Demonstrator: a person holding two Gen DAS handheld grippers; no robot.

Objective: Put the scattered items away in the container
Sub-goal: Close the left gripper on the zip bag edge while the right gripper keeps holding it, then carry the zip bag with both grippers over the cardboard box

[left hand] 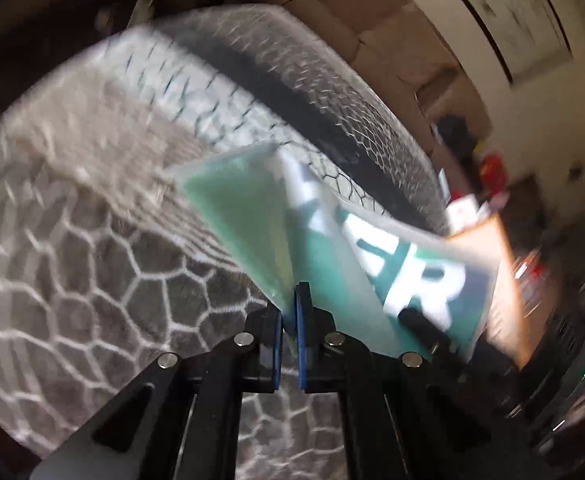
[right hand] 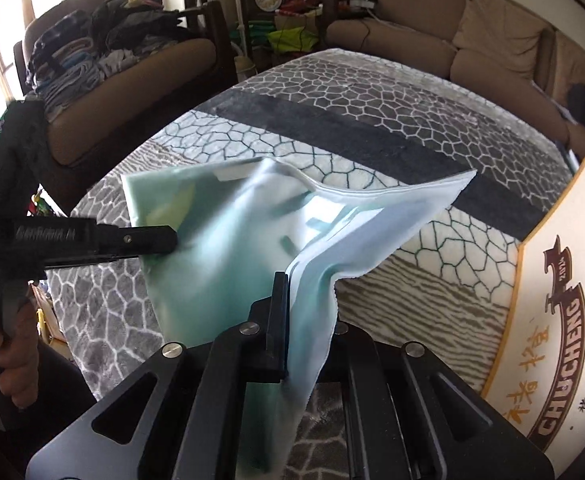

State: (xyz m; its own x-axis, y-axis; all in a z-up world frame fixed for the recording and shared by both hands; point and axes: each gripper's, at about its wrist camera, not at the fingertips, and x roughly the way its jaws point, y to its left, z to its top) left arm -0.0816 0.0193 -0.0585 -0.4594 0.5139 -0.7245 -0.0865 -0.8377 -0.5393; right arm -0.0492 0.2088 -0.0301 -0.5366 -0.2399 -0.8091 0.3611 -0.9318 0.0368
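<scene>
1. Patterned grey rug (right hand: pixel 372 112) spread beneath everything.
2. Printed cardboard box (right hand: pixel 548 320) at the rug's right edge.
3. Frosted green zip bag (right hand: pixel 232 232) held above the rug, between both grippers.
4. Right gripper (right hand: pixel 288 312): jaws clamped on the bag's near edge.
5. Left gripper (left hand: pixel 290 320): jaws clamped on the bag's far side.
</scene>
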